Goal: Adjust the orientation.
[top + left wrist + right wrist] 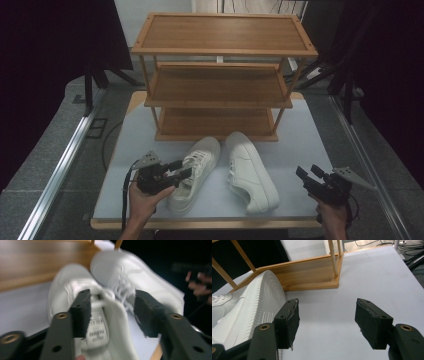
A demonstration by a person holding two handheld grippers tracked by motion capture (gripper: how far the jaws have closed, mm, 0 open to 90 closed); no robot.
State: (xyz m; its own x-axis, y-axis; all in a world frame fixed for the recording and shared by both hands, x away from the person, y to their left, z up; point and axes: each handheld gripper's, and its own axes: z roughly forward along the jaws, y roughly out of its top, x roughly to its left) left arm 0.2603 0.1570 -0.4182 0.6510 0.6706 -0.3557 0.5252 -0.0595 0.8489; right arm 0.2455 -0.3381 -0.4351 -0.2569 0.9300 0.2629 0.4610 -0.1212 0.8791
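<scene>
Printed label, not legible

A white tongue label (97,333) inside the left shoe (75,305) bears dark printed lines (too blurred to make out in the left gripper view); no other text is readable anywhere.

Setting: indoor recording studio or lab, staged as a household shoe corner. Evidence: black curtains (45,45) hung on both sides; dark stand legs (107,75) on grey carpet (45,160); metal floor rail (60,170); loose cables (372,243) behind. Props: pale work table (300,130) (wood-edged) bearing a three-tier wooden shoe rack (220,85).
</scene>
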